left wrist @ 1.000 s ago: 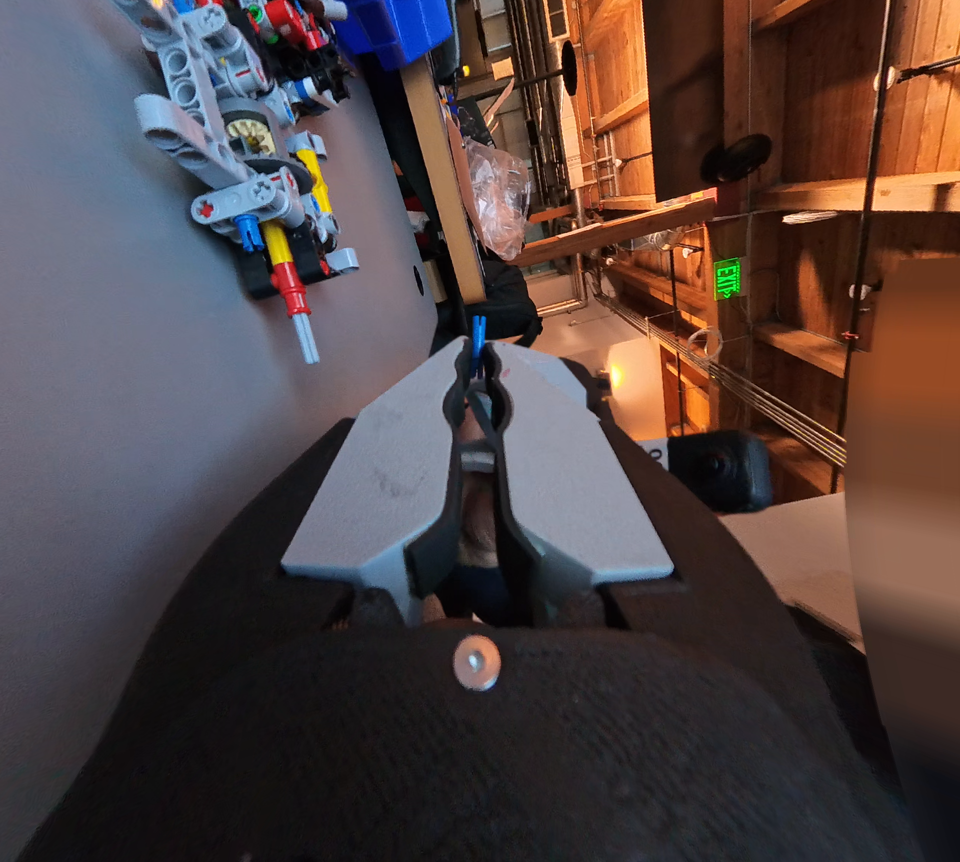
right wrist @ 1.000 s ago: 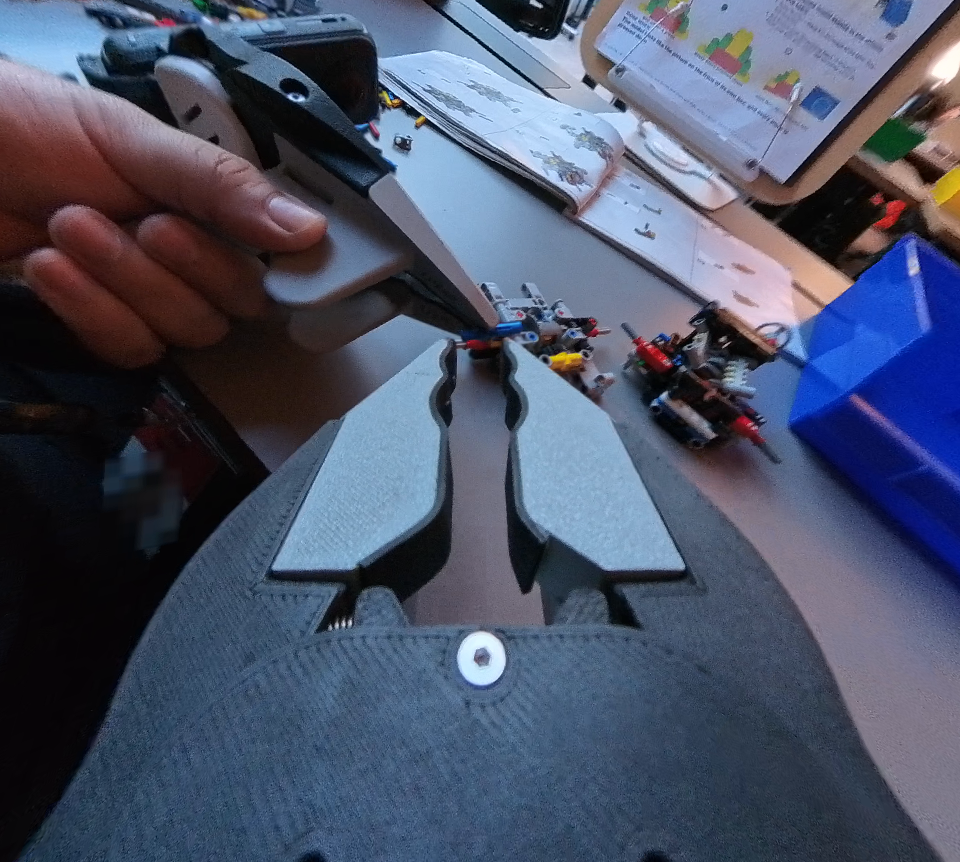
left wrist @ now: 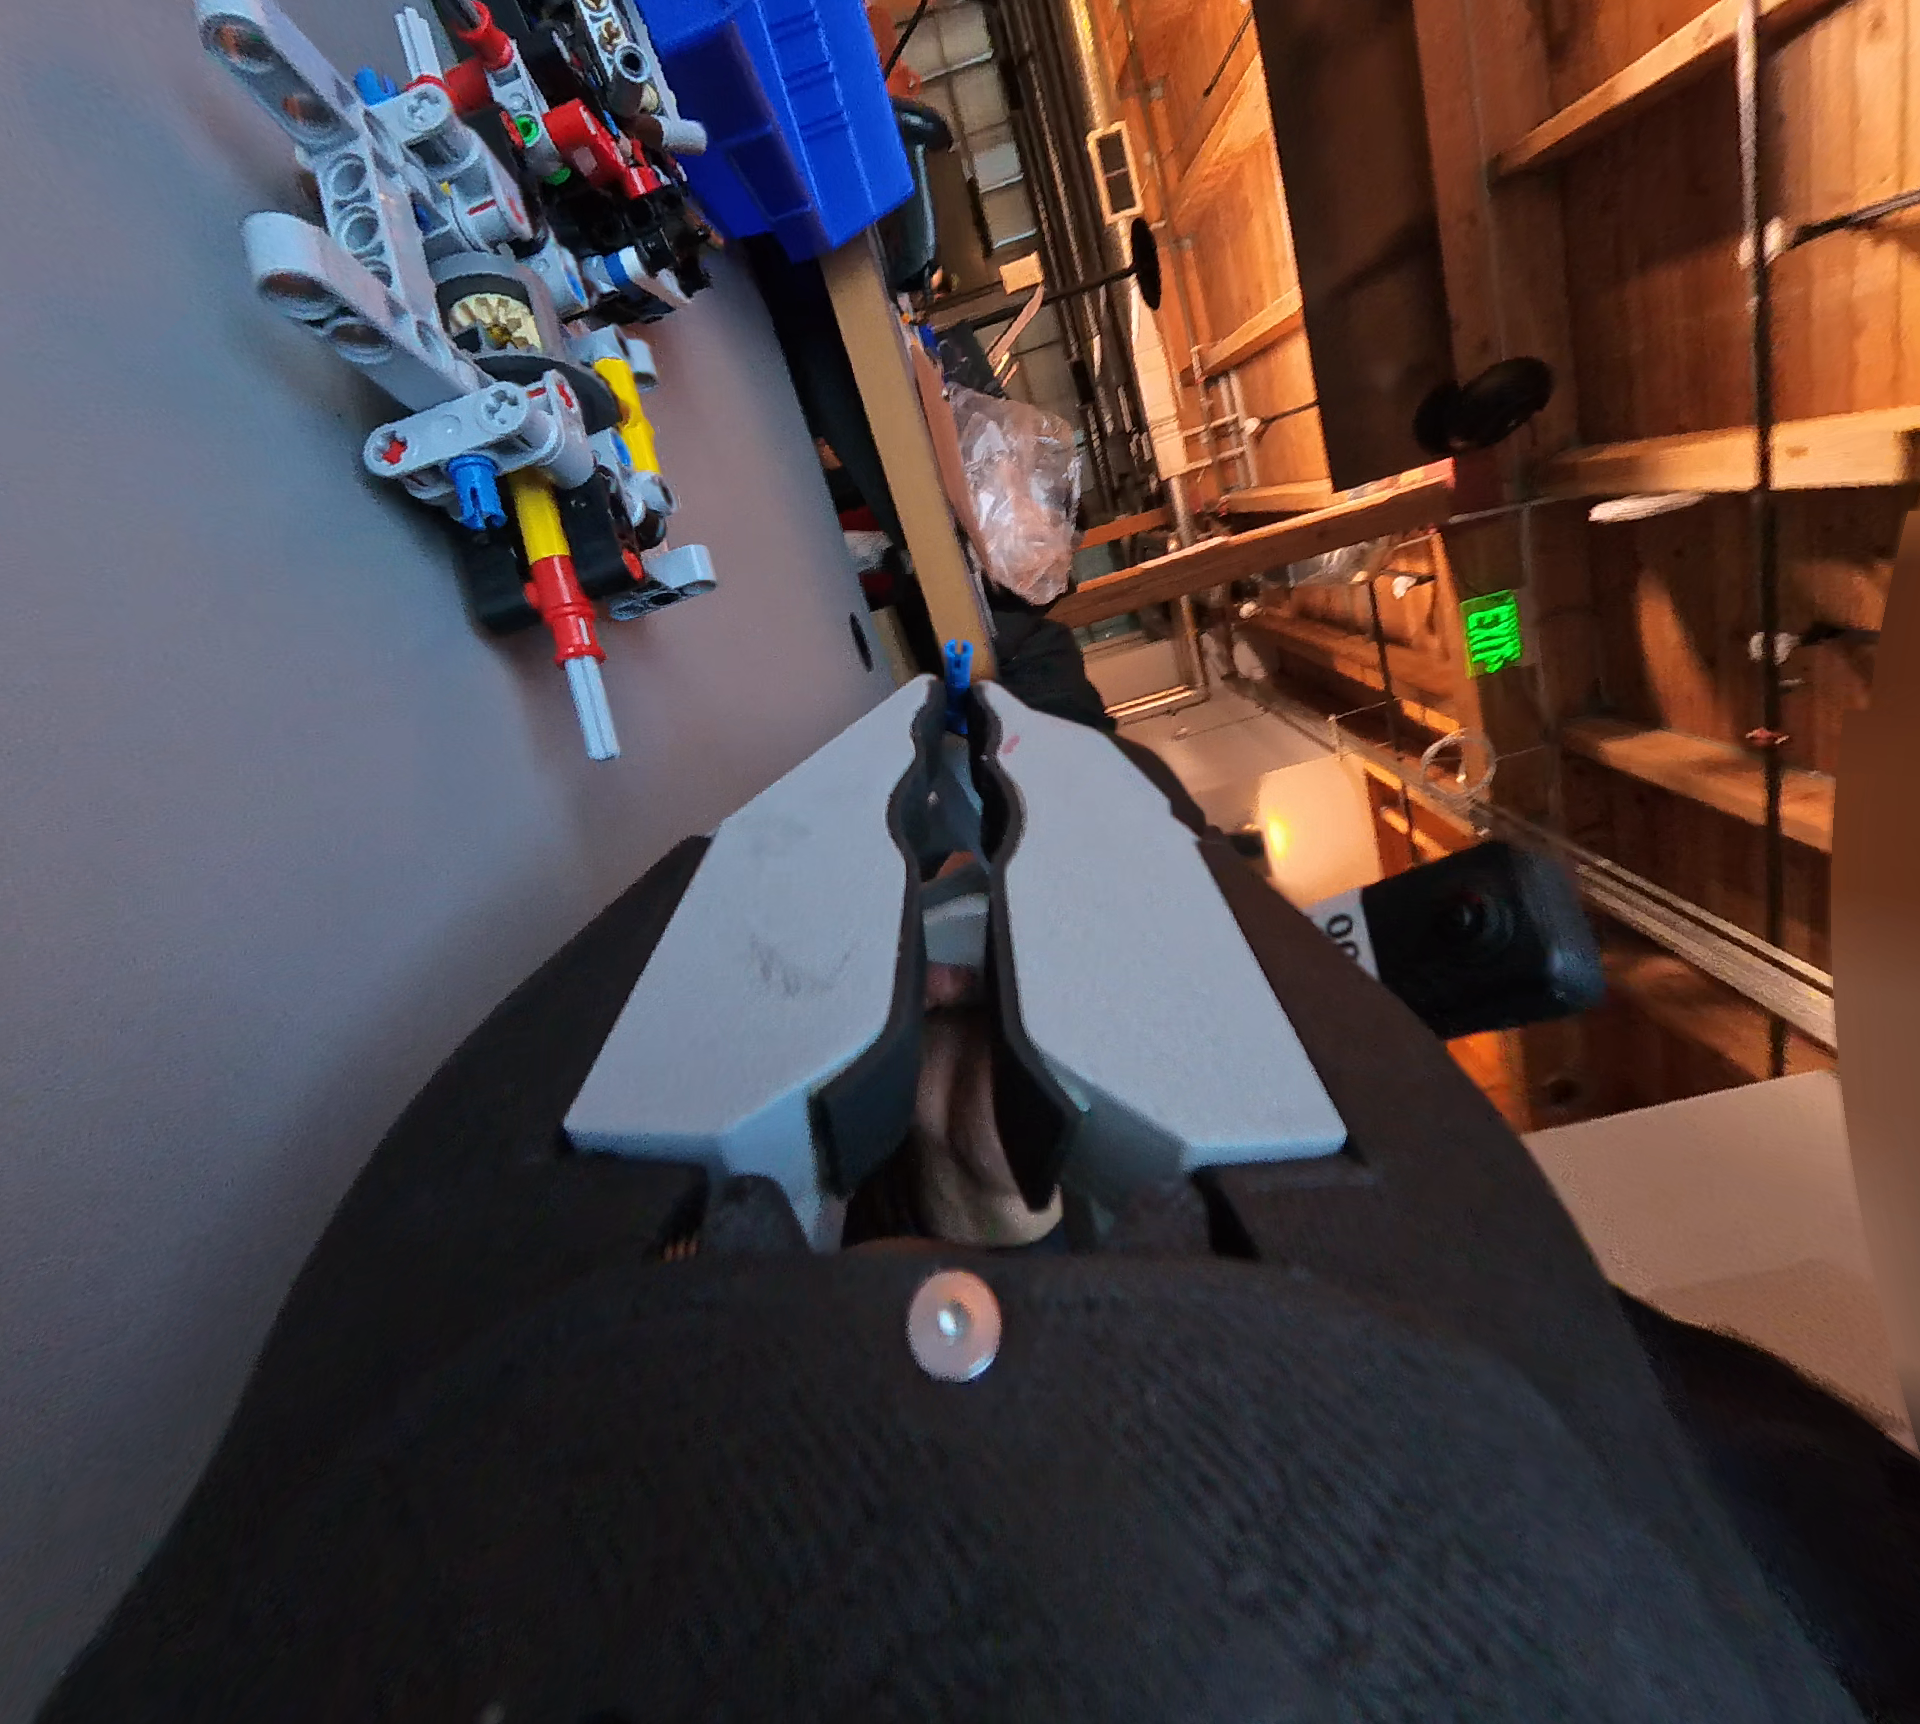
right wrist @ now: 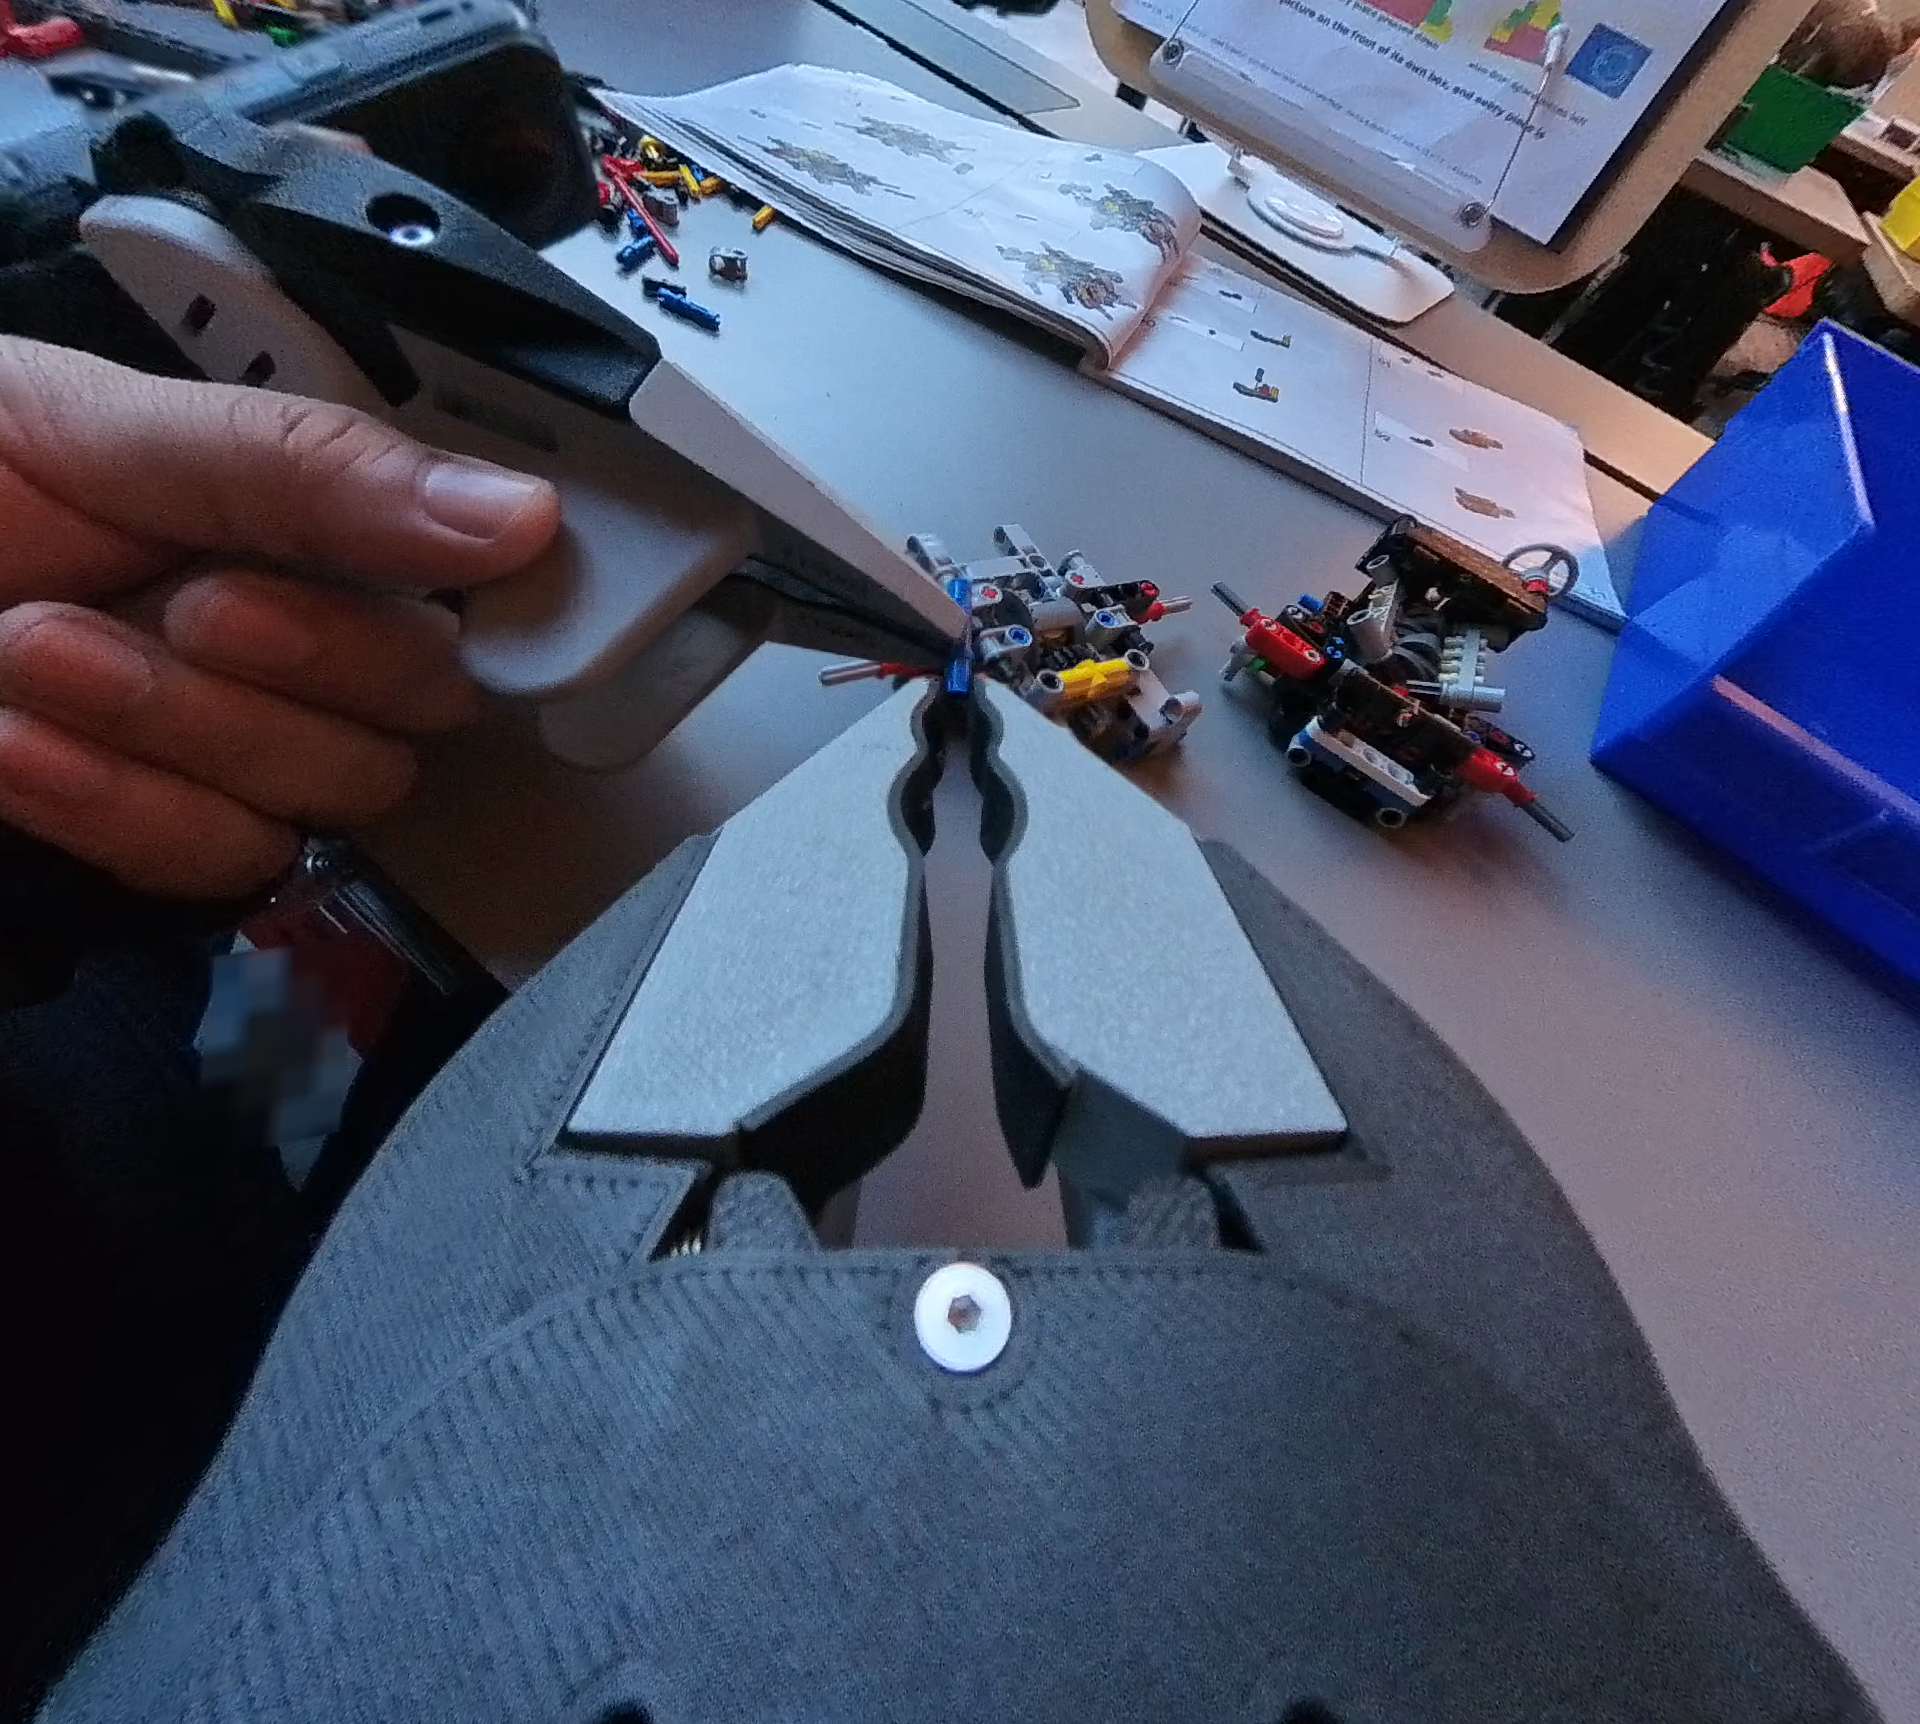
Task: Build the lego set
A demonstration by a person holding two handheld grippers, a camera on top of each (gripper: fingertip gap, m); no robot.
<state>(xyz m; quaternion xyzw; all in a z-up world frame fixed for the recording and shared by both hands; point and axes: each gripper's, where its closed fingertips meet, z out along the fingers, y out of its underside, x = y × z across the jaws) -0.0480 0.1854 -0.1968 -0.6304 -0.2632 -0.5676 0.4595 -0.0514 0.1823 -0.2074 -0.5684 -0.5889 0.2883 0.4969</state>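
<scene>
**Q:** What does the figure show, from the largest thing down?

**A:** A grey tabletop (right wrist: 1455, 999) carries a blue plastic bin (right wrist: 1787, 635) at the right and an open paper instruction booklet (right wrist: 935, 188) farther back. Nearer stand two part-built toy-brick assemblies, one grey with a yellow piece (right wrist: 1081, 646) and one mostly black with red pieces (right wrist: 1392, 698). A hand (right wrist: 208, 594) squeezes the left gripper (right wrist: 961, 630), which is clamped on a small blue plastic connector pin (right wrist: 957, 672) held above the table, in front of the grey assembly.

**Q:** And the right gripper (right wrist: 956, 710)?

**A:** Its fingertips are drawn together right at the pin's lower end. Whether they actually pinch it cannot be told.

**Q:** How is such a hold best handled?

**A:** As a judgement: a part this small calls for light, even pressure, with both sets of tips square to its shaft, or it may twist or spring free.

**Q:** How does the pin lie?

**A:** In the right wrist view its long axis stands near upright, crossing the left fingers. The slotted end (left wrist: 957, 654) points away from the right gripper.
</scene>
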